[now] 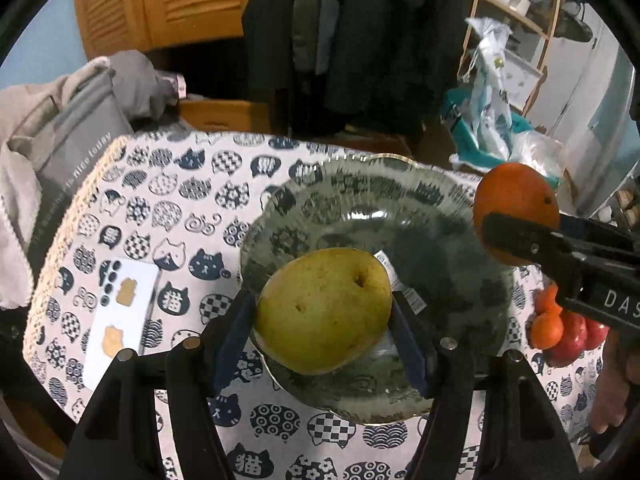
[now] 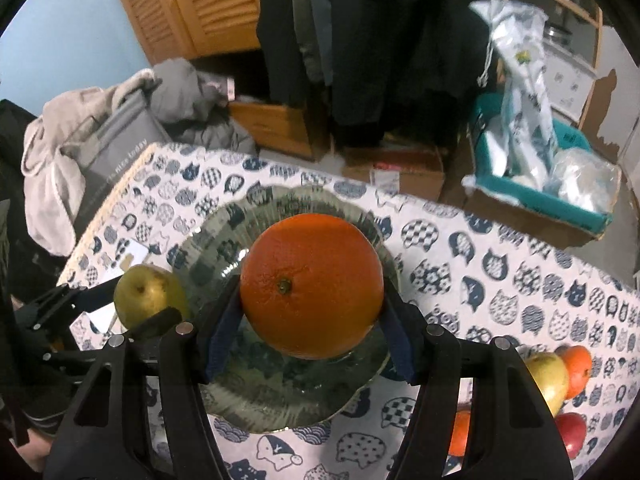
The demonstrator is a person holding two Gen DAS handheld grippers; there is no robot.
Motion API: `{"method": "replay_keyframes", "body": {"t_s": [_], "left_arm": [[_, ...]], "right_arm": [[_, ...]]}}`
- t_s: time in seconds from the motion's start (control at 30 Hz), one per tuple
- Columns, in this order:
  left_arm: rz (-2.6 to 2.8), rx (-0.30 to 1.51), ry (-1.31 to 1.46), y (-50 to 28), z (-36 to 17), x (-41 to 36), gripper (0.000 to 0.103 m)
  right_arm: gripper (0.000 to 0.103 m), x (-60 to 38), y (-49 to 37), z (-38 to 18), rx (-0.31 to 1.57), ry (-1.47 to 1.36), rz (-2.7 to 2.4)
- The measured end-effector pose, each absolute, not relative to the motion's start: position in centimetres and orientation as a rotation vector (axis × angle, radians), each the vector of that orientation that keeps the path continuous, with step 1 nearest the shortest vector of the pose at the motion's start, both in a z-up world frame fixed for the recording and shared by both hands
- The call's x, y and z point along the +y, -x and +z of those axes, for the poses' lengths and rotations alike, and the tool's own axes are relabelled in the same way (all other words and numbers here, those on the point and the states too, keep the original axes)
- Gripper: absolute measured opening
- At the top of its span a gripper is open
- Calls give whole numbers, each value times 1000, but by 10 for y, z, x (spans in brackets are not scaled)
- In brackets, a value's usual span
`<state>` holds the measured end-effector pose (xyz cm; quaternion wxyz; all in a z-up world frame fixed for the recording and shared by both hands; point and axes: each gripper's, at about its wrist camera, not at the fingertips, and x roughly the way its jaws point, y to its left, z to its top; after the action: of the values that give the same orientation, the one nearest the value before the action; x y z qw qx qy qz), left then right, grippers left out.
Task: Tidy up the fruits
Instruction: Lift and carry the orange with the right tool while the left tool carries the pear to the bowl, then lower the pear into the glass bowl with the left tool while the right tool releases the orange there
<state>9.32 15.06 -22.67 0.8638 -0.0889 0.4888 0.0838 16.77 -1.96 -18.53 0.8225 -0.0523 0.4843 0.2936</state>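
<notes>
My left gripper is shut on a yellow-green pear and holds it over the near left part of a clear glass plate. My right gripper is shut on a large orange above the same plate. The orange and right gripper show at the right of the left wrist view. The pear and left gripper show at the left of the right wrist view. More fruit lies on the cloth at the right: small oranges, a red apple and a yellow fruit.
The table wears a cat-print cloth. A white sticker sheet lies left of the plate. A grey bag and clothes sit at the table's left edge. A teal box with plastic bags stands behind the table.
</notes>
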Motion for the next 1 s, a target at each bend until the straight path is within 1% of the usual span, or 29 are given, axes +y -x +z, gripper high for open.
{"method": "replay_keyframes", "body": {"t_s": [0.23,0.4,1.0], "left_arm": [[171,1079,199,-104,-254,152,69],[171,1110,208,-109,-265,152,69],[148,1145,124,-120,-279,136,70]], "right_arm": [[65,-12,-175,-222,1125,117,626],[65,-10,-177,-239,1162,127,622],[65,-11,-180,-251,1197,108,621]]}}
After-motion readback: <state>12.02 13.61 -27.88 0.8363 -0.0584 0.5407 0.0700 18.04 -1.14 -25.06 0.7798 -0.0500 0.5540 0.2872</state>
